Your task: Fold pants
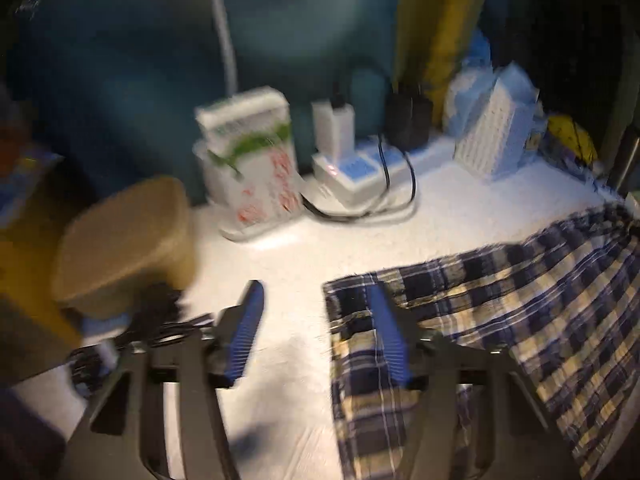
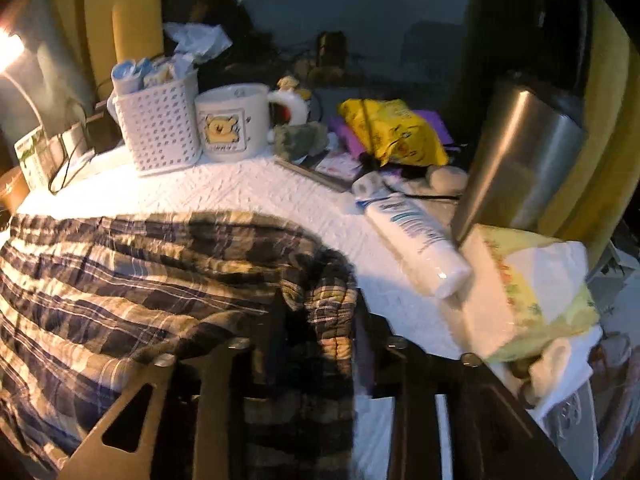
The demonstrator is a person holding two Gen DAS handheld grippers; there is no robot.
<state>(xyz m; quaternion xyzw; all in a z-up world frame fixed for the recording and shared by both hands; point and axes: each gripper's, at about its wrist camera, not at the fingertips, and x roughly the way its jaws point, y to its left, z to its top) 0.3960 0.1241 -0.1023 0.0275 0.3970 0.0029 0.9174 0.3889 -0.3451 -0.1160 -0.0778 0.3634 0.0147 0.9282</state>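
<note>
Blue, black and cream plaid pants (image 1: pixel 520 300) lie on a white textured cover (image 1: pixel 460 208). My left gripper (image 1: pixel 316 292) stands open at their left edge. Its right blue pad (image 1: pixel 388 336) hangs over the cloth and its left pad (image 1: pixel 248 332) over bare cover; neither presses on anything. In the right wrist view the pants (image 2: pixel 140 264) spread to the left, with a bunched gathered edge (image 2: pixel 336 292) at their right end. My right gripper (image 2: pixel 320 312) has its dark fingers apart on either side of that bunch, and the cloth looks loose between them.
A tan round box (image 1: pixel 124 240), black cable (image 1: pixel 140 328), carton (image 1: pixel 252 168) and power strip with chargers (image 1: pixel 352 168) stand behind the left gripper. A white basket (image 2: pixel 160 128), mug (image 2: pixel 232 120), yellow bag (image 2: pixel 392 132), lotion bottle (image 2: pixel 416 240), steel container (image 2: pixel 520 160) and tissue pack (image 2: pixel 520 292) crowd the back and right.
</note>
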